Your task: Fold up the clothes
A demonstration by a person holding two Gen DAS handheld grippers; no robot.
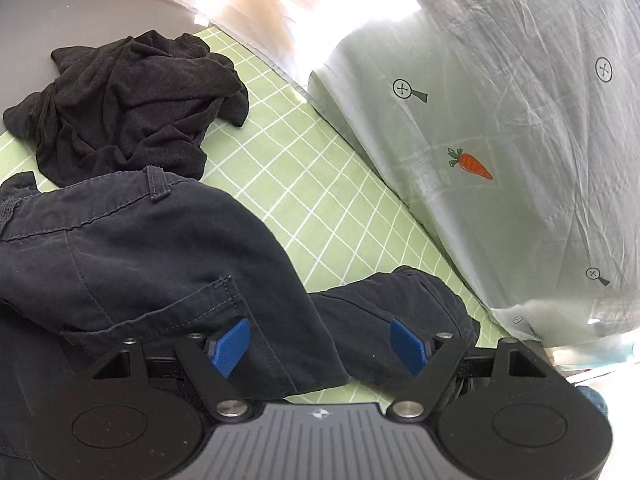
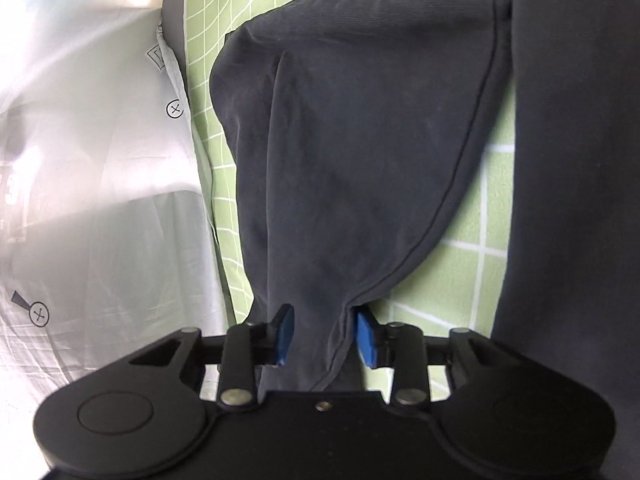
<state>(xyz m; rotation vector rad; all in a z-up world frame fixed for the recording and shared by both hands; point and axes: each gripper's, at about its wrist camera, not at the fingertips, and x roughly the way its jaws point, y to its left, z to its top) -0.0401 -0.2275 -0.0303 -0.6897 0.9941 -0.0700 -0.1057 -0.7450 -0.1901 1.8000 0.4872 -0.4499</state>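
Note:
Dark navy trousers (image 1: 132, 248) lie on the green checked mat (image 1: 320, 184), waistband and belt loop toward the left, back pocket near my fingers. My left gripper (image 1: 320, 346) is open wide, its blue pads (image 1: 232, 346) straddling the trouser cloth at the pocket edge. In the right wrist view the trousers (image 2: 340, 140) hang taut in folds that converge on my right gripper (image 2: 325, 336), which is shut on a bunched edge along a seam. A crumpled black garment (image 1: 128, 108) sits behind the trousers at the left.
A pale grey printed bedsheet (image 1: 500, 140) with a carrot motif rises along the mat's right side and fills the left of the right wrist view as the sheet (image 2: 100, 160). A grey surface (image 1: 80, 12) lies beyond the black garment.

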